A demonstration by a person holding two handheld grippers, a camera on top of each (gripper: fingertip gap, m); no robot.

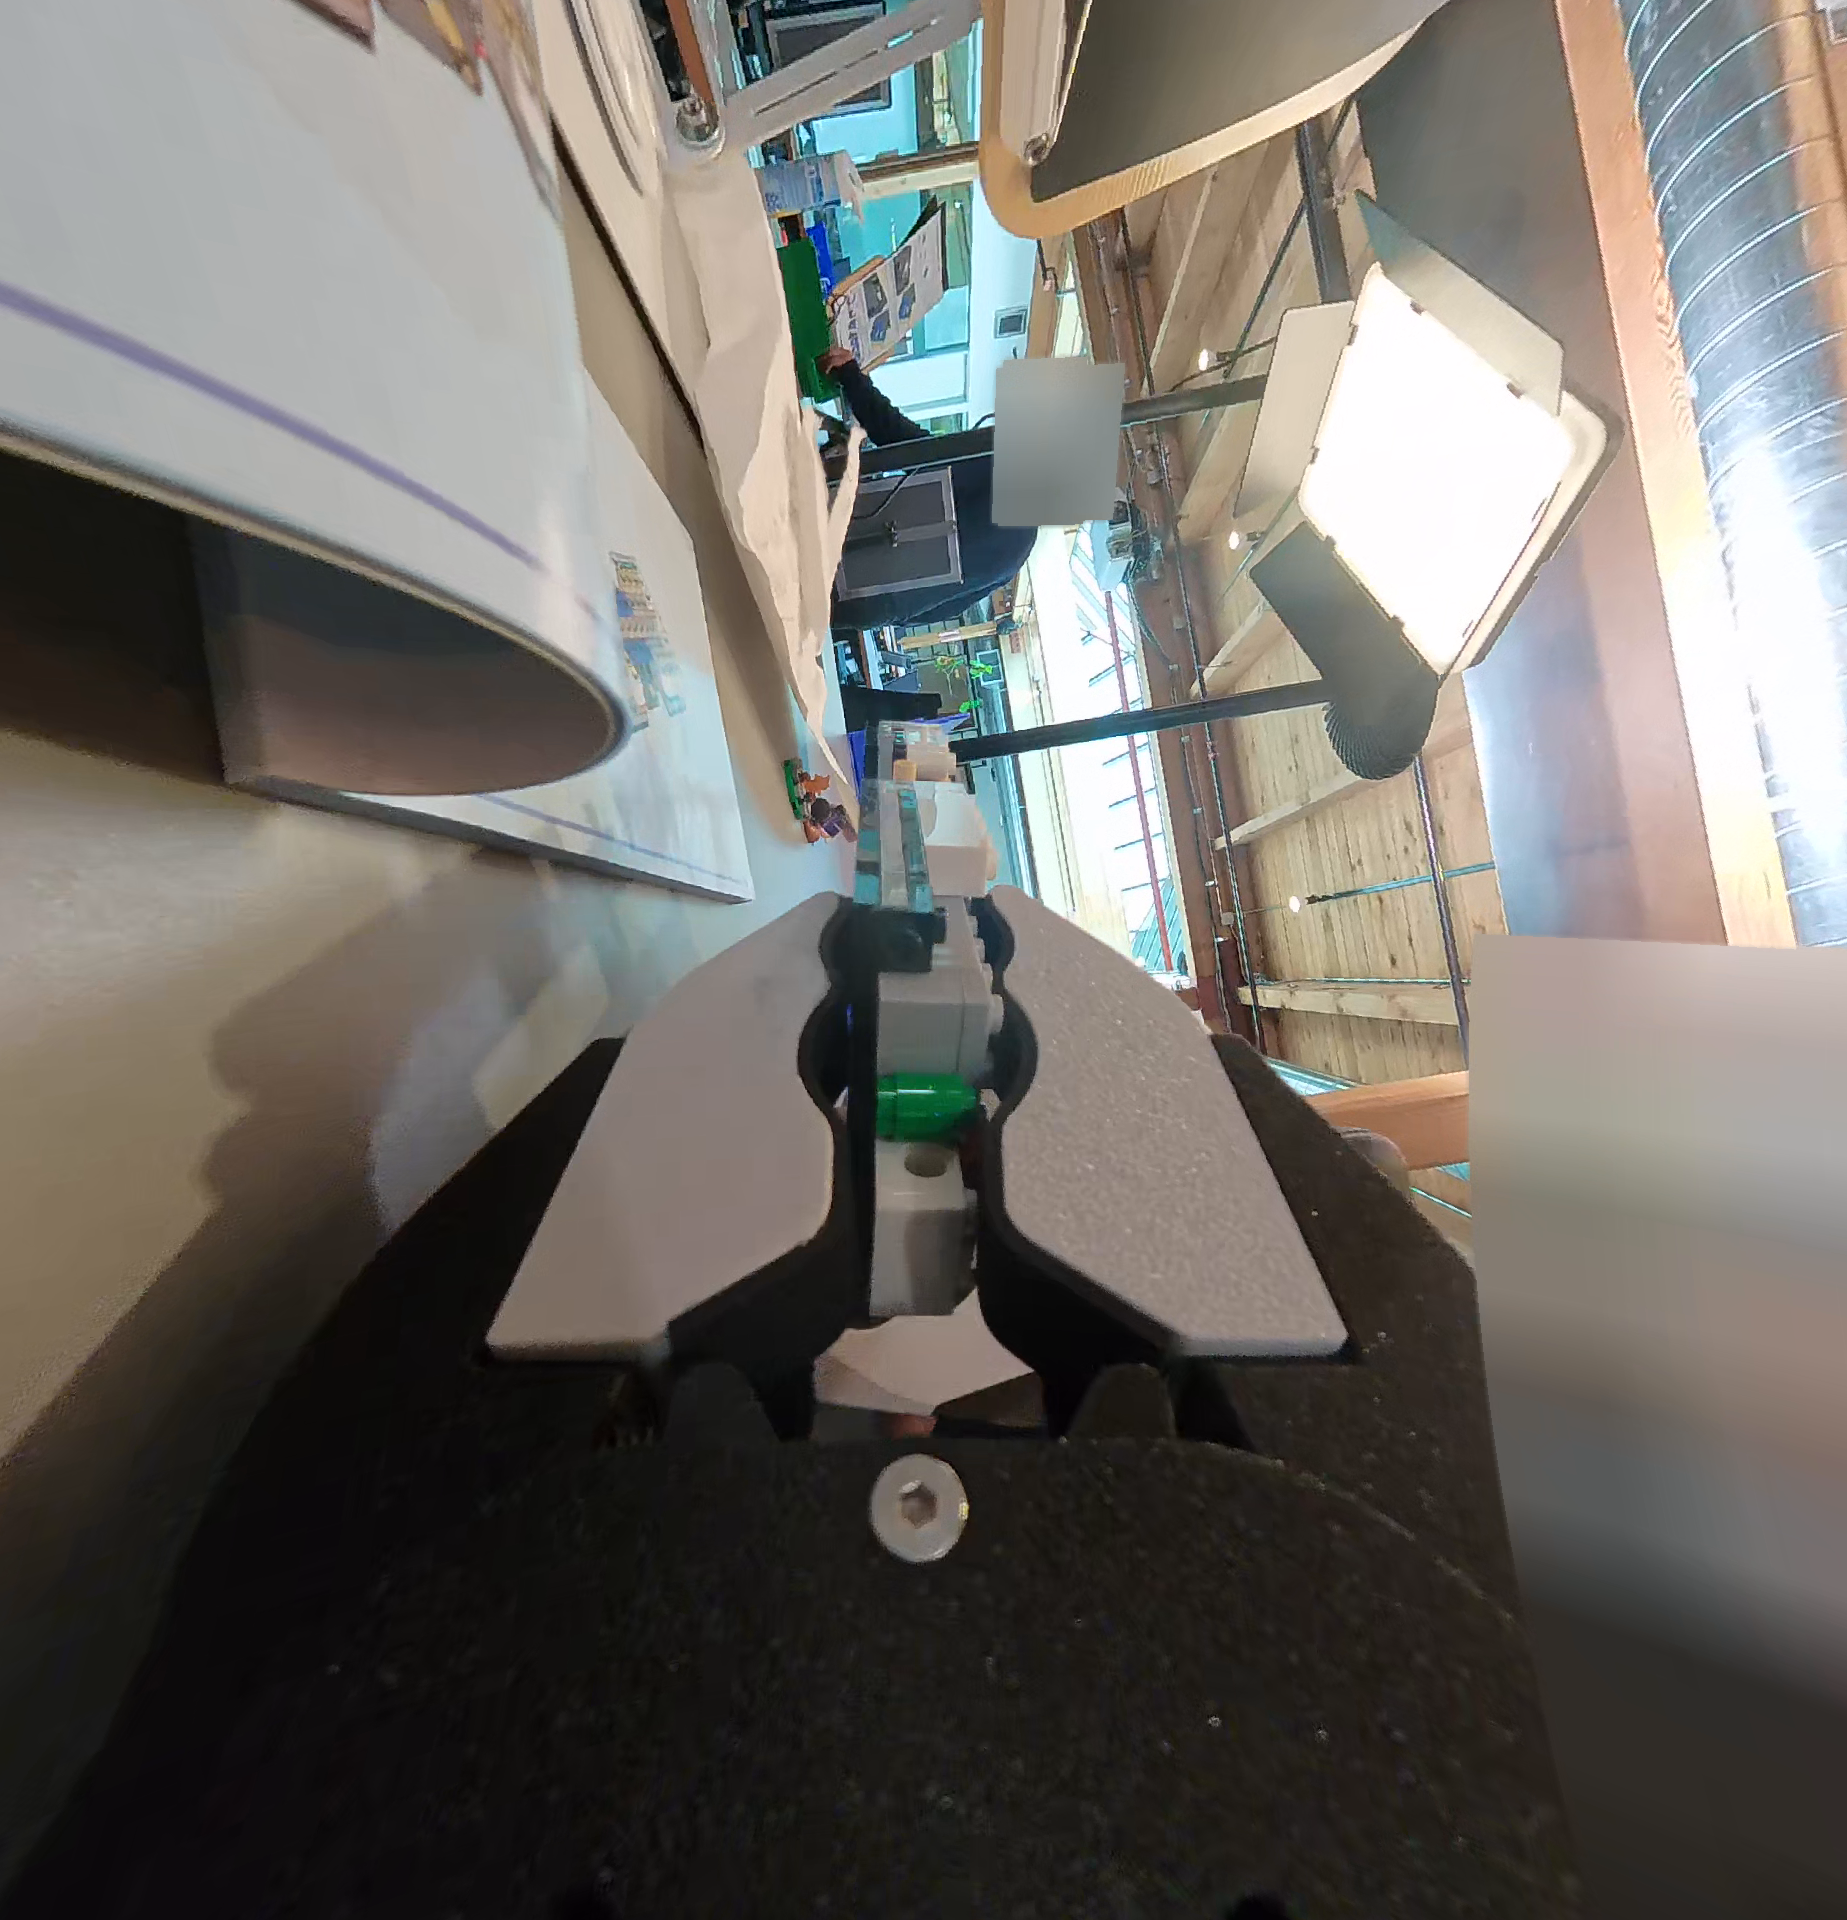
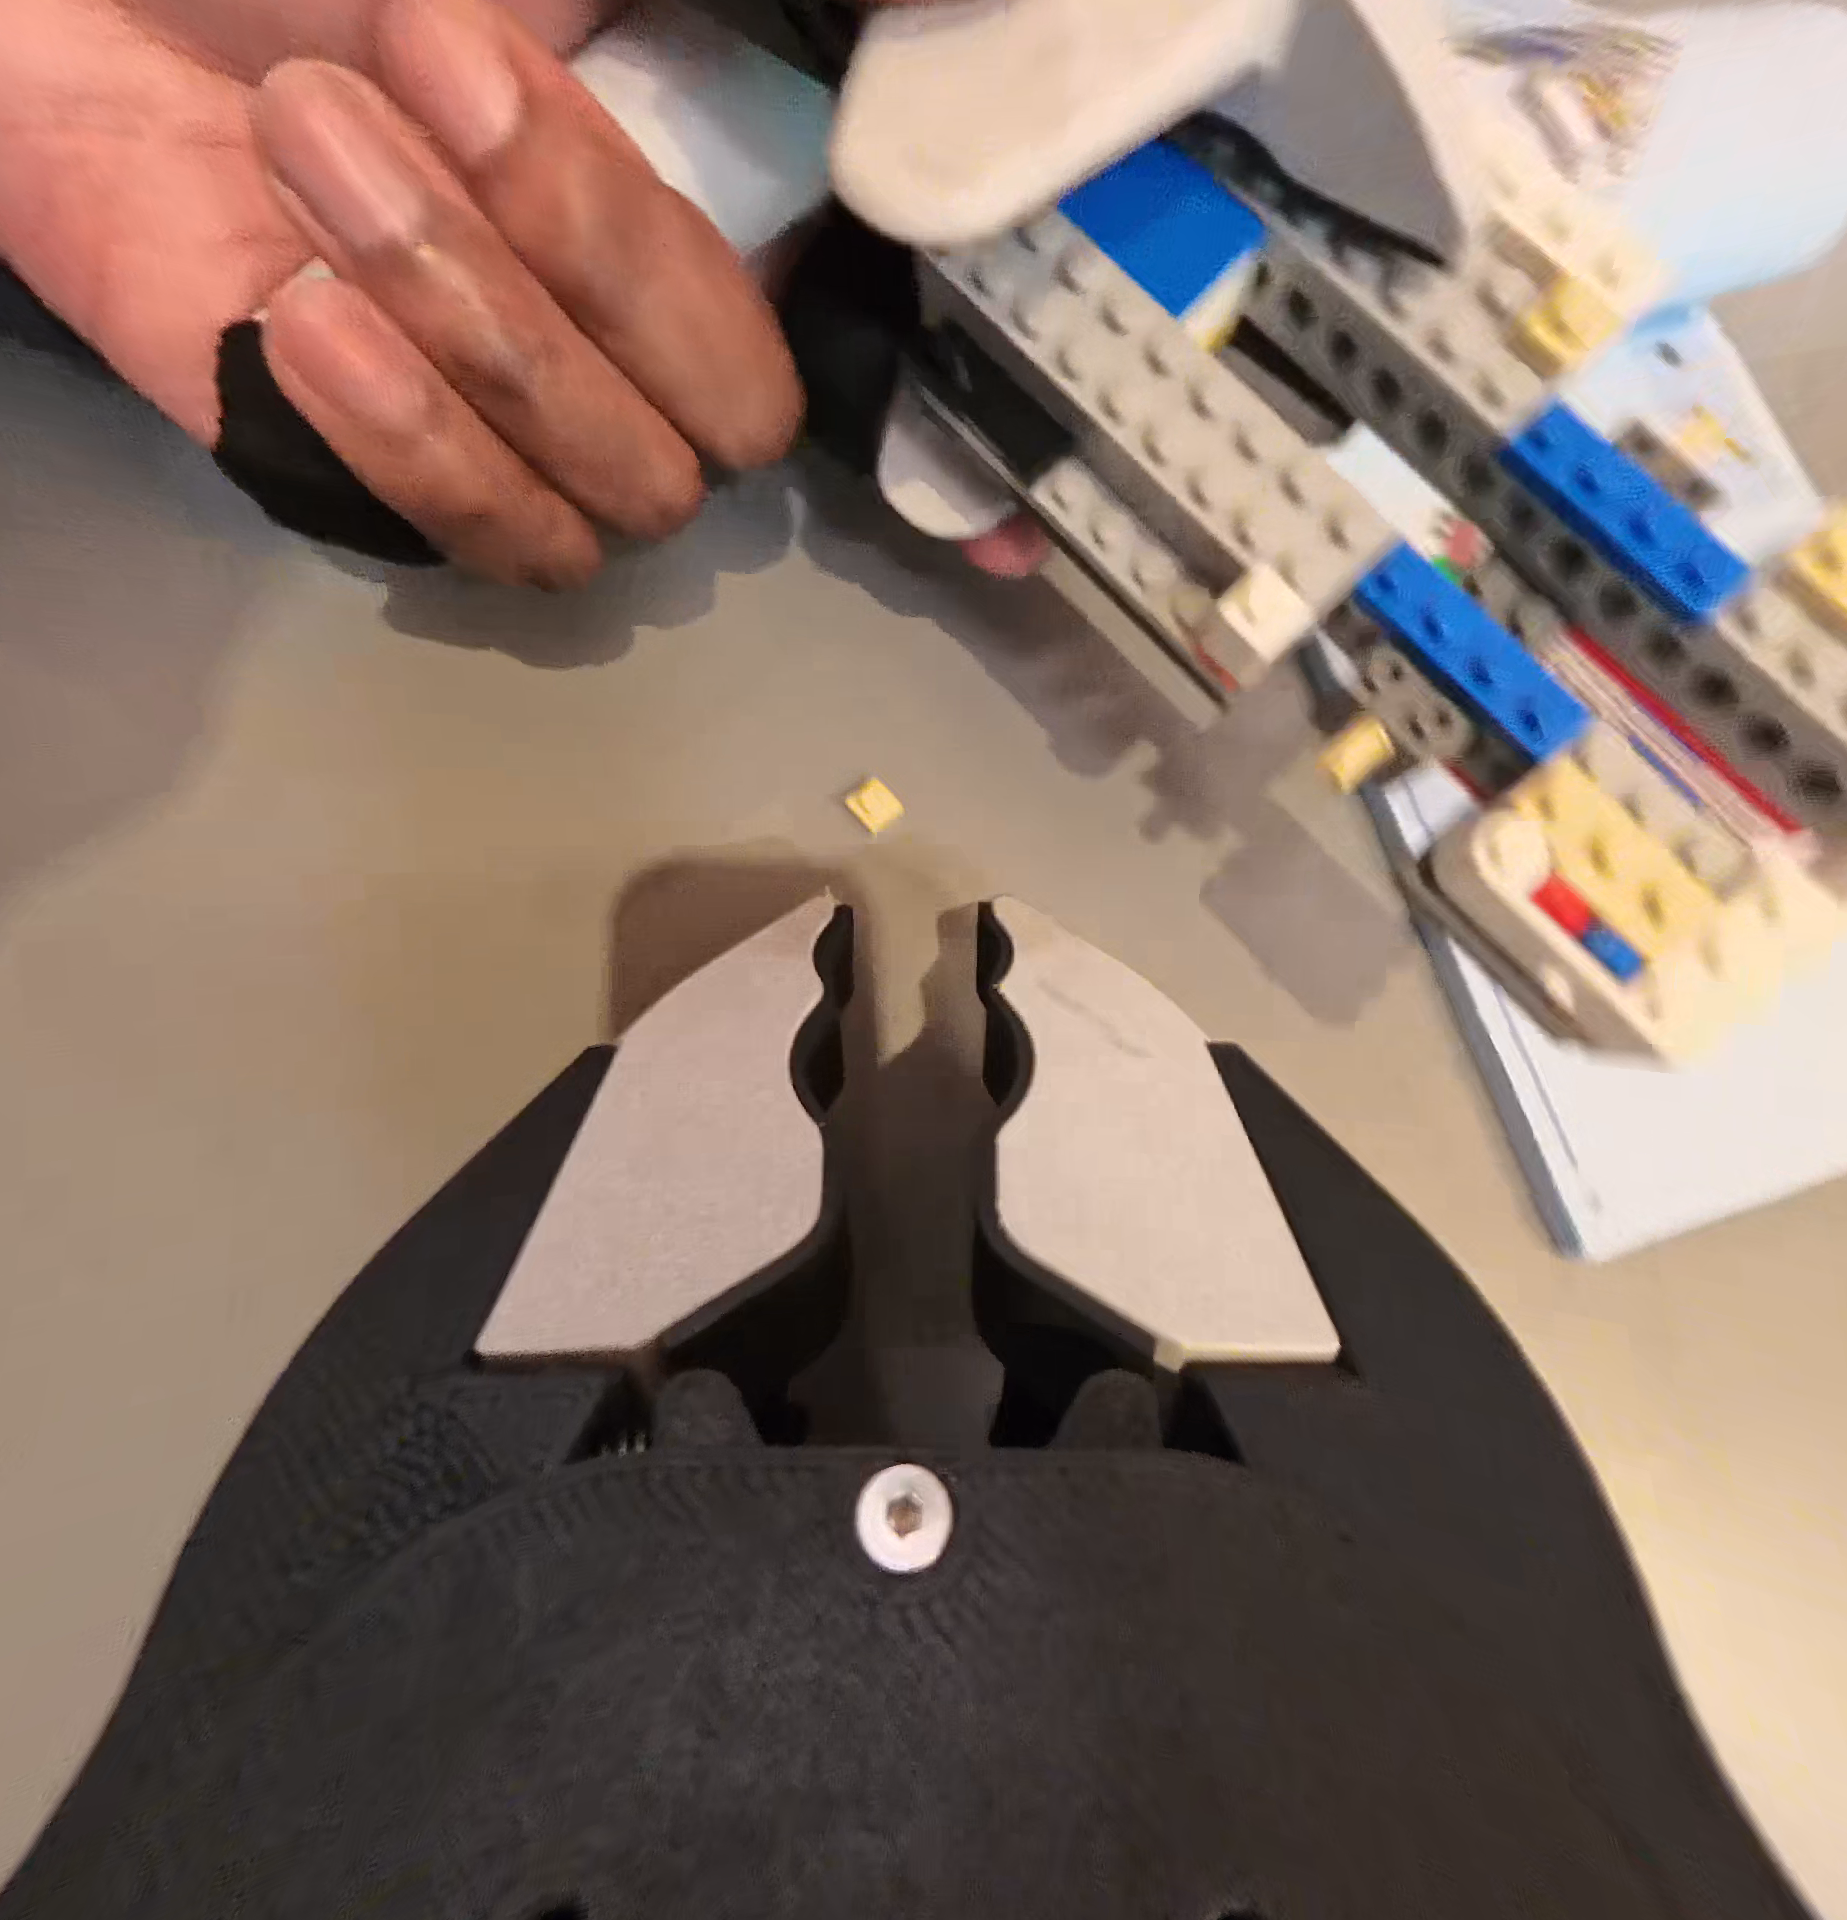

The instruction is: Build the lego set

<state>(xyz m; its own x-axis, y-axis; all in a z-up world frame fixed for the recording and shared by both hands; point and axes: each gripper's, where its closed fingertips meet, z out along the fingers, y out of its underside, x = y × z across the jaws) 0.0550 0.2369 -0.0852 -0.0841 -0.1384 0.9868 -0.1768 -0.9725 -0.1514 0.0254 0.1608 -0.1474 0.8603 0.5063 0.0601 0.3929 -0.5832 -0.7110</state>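
Here the left gripper (image 1: 914,914) is clamped on a grey brick model (image 1: 924,1023), which fills its jaws at frame centre. The right gripper (image 2: 914,914) hangs part open and empty over the counter (image 2: 275,831), just short of a small yellow piece (image 2: 874,805). Blur suggests motion; a jolt could likely twist the model loose.

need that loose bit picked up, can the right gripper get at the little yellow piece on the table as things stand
Probably yes. The right gripper is open and holds nothing, and the yellow piece lies alone on bare table just ahead of its fingertips. The hand and brick model sit farther back.
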